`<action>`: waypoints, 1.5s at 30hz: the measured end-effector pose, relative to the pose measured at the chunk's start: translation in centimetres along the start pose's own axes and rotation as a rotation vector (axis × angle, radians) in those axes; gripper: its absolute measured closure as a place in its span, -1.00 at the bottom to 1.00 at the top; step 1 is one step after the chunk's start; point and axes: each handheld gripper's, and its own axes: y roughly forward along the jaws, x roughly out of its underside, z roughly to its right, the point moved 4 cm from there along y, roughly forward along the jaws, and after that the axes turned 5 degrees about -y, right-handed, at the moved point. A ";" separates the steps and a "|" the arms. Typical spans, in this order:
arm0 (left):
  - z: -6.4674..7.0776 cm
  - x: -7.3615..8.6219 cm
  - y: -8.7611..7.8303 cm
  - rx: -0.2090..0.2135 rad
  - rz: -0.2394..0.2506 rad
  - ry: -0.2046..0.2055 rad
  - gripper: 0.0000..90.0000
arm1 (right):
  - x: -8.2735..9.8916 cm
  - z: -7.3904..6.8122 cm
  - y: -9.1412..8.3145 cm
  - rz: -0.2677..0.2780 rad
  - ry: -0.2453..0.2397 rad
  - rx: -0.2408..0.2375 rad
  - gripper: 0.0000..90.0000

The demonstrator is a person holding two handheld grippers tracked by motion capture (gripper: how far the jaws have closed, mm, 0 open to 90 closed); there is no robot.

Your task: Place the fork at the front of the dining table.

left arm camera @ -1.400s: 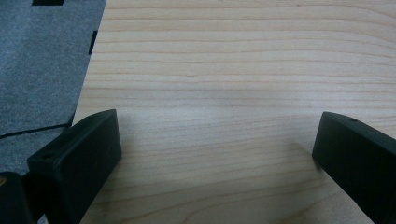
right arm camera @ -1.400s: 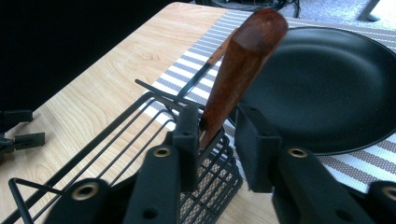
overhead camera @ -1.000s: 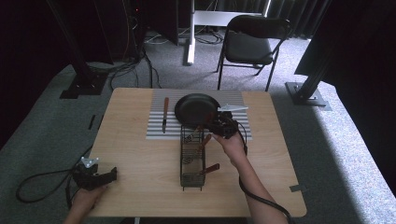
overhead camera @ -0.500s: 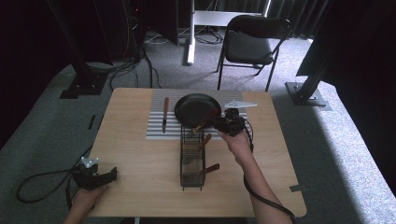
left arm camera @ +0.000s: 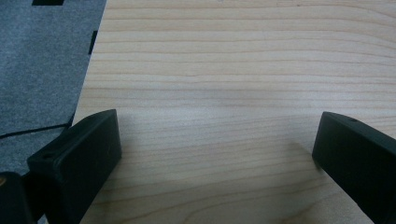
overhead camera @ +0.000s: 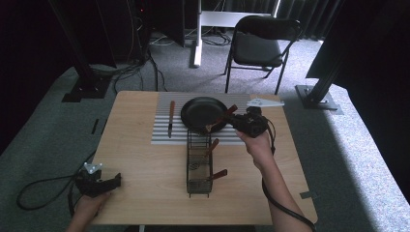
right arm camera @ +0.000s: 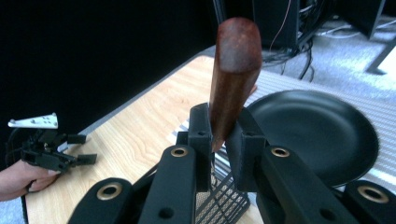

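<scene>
My right gripper [overhead camera: 230, 119] hangs above the near edge of a black pan [overhead camera: 200, 112], shut on a wooden-handled utensil [overhead camera: 232, 109]. In the right gripper view the brown handle [right arm camera: 233, 70] stands up between the two closed jaws of the right gripper [right arm camera: 219, 135], and its lower end is hidden behind them. Below lies a wire basket [overhead camera: 198, 164] with two more wooden handles sticking out. My left gripper [overhead camera: 115, 181] rests at the table's near left corner. Its jaws [left arm camera: 215, 154] stand wide open over bare wood.
A knife [overhead camera: 170, 118] lies on the striped mat [overhead camera: 162, 135] left of the pan. The pan [right arm camera: 317, 130] and the basket's rim [right arm camera: 224, 200] show under the right gripper. A chair [overhead camera: 258, 46] stands beyond the table's far edge.
The right gripper has risen from the basket's far end and moved right, carrying the wooden-handled utensil up beside the pan. The left gripper has stayed put.
</scene>
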 end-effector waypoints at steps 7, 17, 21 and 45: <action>0.0 0.0 0.0 0.000 0.000 0.000 -0.98 | -1.2 0.6 -2.3 0.047 0.008 0.017 0.80; 0.0 0.0 0.0 0.000 0.000 0.000 -0.98 | -0.7 3.1 -4.4 0.057 0.054 0.104 0.80; 0.0 0.0 0.0 0.000 0.000 0.000 -0.98 | 0.2 4.4 -4.7 0.026 0.060 0.171 0.80; 0.0 0.0 0.0 0.000 0.000 -0.001 -0.98 | 6.0 8.5 -1.3 -0.229 0.075 0.432 0.80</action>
